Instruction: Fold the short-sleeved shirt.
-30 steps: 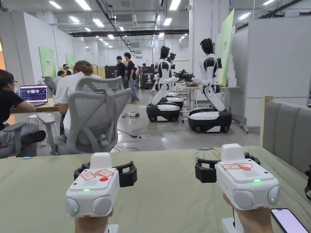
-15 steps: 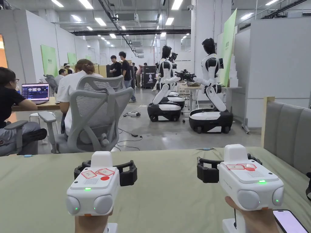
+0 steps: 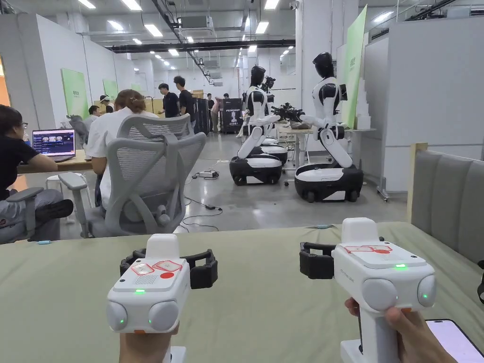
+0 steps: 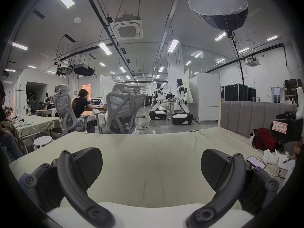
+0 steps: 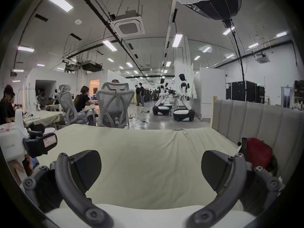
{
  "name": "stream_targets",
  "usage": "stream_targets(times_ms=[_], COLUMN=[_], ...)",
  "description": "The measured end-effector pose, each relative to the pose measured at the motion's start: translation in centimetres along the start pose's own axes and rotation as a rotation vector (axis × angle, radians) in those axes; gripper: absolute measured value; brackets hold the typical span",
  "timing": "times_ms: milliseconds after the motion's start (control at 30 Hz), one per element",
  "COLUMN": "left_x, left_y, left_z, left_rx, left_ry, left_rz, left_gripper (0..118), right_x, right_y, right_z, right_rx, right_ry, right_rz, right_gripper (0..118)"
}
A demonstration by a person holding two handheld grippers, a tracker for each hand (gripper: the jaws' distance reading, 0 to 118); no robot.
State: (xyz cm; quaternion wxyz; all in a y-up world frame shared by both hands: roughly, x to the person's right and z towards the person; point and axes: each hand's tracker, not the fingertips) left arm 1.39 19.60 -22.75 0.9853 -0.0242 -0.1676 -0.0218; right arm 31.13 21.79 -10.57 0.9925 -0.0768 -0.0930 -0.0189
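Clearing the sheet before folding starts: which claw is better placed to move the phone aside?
Right, probably. The phone lies on the green sheet just beside the hand holding the right claw, which is open. The left claw, also open, would have to cross over.

All views level, facing bed (image 3: pixel 264 293), room.

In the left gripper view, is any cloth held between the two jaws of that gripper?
No. The left gripper has its jaws wide apart, and between them lies just the flat green sheet, untouched.
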Motion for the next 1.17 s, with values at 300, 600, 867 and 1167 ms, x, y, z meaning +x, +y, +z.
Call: stream_targets(times_ms=[300, 600, 867, 1167], left_x=[-0.2, -0.1, 0.2, 0.1], left_y=[0.2, -0.1, -0.3, -0.3], left_z=[0.2, 0.1, 0.1, 0.0], left_rx=[0.006, 0.002, -0.004, -0.009], left_ry=[0.001, 0.005, 0.001, -0.003], left_rz=[-0.002, 0.000, -0.010, -0.005], left_gripper=[118, 118, 118, 118], right_x=[1.0, 0.9, 0.7, 1.2], right_y=[0.3, 0.5, 0.4, 0.4], right_z=[0.2, 0.6, 0.5, -0.1], right_rx=[0.007, 0.031, 0.036, -0.028], right_ry=[-0.067, -0.079, -0.075, 0.001], right_rz=[-0.083, -0.007, 0.026, -0.074], right_gripper=[118, 118, 118, 118])
